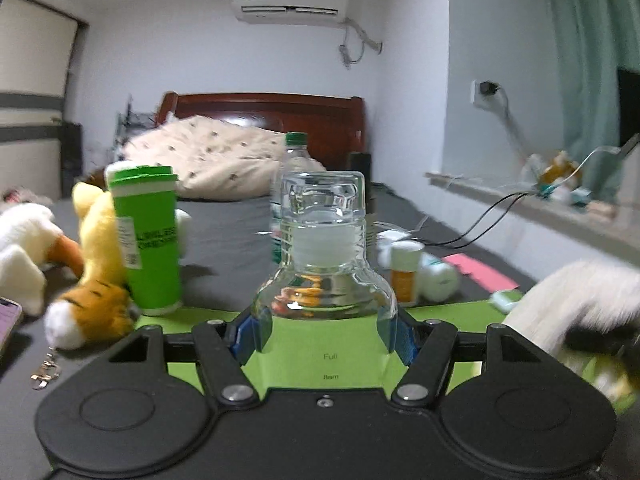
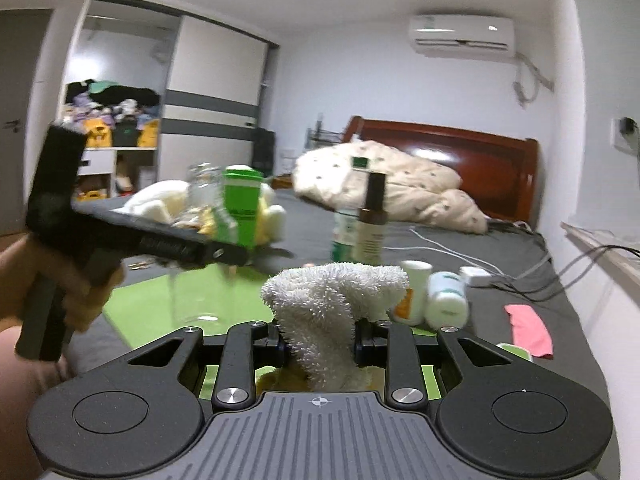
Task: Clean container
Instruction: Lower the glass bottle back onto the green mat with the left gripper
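While the left gripper [image 1: 324,330] is clamped on the wide base of a clear glass bottle [image 1: 324,248], that bottle fills the centre of the left wrist view, upright, with a white collar at its neck and a clear cap on top. Below it lies a green mat [image 1: 328,344] spread on the grey bed sheet [image 1: 224,216]. At left of the frame stands a green canister [image 1: 150,240], pressed against a yellow and orange plush tiger [image 1: 94,280]. Behind the bottle rises a plastic water bottle with a green cap [image 1: 297,152].

Low in the centre of the right wrist view, the right gripper [image 2: 320,346] is squeezed tight on a white fluffy cloth [image 2: 332,304], which bulges up between the fingers. At left of that frame a hand [image 2: 80,292] grips the other tool's handle, blurred. A brown bottle [image 2: 371,224] stands mid-frame on the bed.
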### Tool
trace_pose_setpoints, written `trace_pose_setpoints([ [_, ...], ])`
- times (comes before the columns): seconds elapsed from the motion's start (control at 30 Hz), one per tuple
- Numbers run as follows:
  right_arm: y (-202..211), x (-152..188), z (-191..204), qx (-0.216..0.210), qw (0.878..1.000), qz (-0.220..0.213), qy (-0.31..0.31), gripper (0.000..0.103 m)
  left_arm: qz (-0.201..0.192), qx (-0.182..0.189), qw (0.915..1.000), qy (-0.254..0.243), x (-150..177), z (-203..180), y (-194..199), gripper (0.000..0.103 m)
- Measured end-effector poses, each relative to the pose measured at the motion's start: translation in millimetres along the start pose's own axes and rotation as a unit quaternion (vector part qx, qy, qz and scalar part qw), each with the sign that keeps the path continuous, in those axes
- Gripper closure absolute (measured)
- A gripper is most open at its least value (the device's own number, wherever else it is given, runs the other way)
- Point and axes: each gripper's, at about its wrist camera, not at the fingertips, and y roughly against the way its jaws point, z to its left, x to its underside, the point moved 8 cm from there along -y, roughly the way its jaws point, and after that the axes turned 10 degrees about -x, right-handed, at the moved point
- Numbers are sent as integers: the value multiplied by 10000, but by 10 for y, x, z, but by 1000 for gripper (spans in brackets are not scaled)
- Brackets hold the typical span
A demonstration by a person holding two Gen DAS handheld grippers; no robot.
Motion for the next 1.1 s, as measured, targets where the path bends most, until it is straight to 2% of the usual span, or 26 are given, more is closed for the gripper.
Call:
trace_pose_setpoints([
  [0.17,-90,-74,-170,313,9994,-39,-124,75,-1,-323,9995,60,60,-10,-97,39],
  [0.3,-128,-144,-237,391,9990,-110,-175,75,134,-530,9985,85,152,3,-163,39],
  [0.77,-204,-182,-165,216,9994,-57,-282,75,105,-674,9977,1,247,-50,-120,39],
  [1.1,-301,-447,-27,-113,9993,-278,-231,75,185,-661,9976,-3,232,-51,-99,38],
])
